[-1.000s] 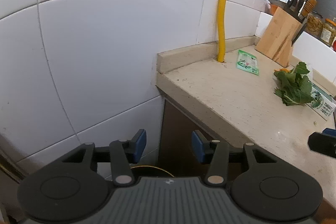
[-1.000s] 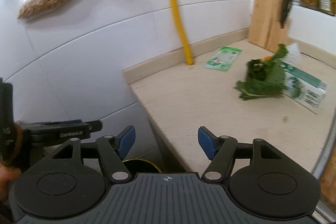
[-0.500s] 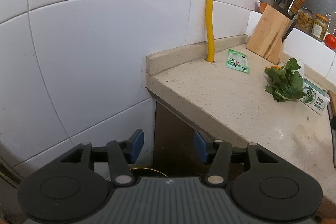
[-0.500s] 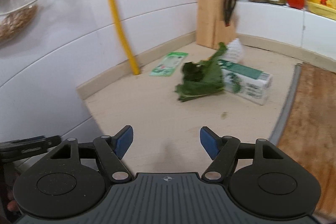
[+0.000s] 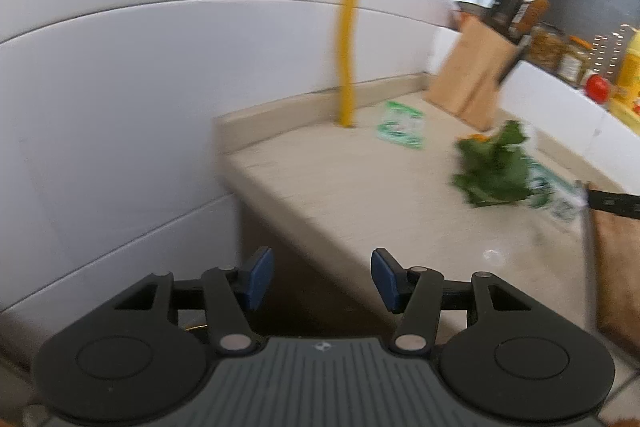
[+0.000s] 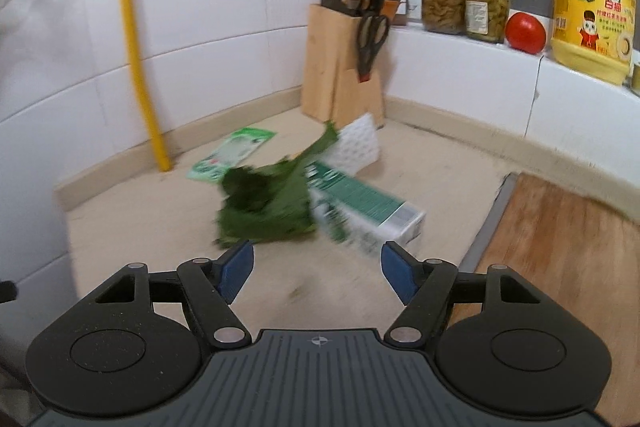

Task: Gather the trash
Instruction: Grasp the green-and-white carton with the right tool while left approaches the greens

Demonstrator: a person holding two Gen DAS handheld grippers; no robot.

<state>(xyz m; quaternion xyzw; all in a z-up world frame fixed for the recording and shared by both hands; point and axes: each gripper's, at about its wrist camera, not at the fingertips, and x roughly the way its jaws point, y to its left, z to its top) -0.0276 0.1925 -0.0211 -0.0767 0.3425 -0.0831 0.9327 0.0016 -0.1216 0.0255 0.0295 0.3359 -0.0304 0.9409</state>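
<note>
On the beige counter (image 6: 168, 227) lies a heap of green leaves (image 6: 266, 209) against a green-and-white carton (image 6: 366, 213). A flat green packet (image 6: 230, 159) rests near the yellow pipe, and a white patterned wrapper (image 6: 358, 147) stands behind the leaves. My right gripper (image 6: 316, 273) is open with nothing between its blue pads, just short of the leaves. In the left wrist view my left gripper (image 5: 322, 279) is open and empty over the counter's left end, far from the leaves (image 5: 494, 171), the packet (image 5: 400, 125) and the carton (image 5: 554, 193).
A wooden knife block (image 6: 340, 67) stands in the corner by the yellow pipe (image 6: 138, 67). Two jars (image 6: 464, 7), a tomato (image 6: 525, 33) and a yellow detergent bottle (image 6: 590, 3) line the sill. A wooden board (image 6: 560, 267) lies to the right. White tiled wall (image 5: 120, 107) is left.
The right gripper has swung right from the counter's left end to face the leaves and carton. The left view has shifted right too, so more of the counter shows.
</note>
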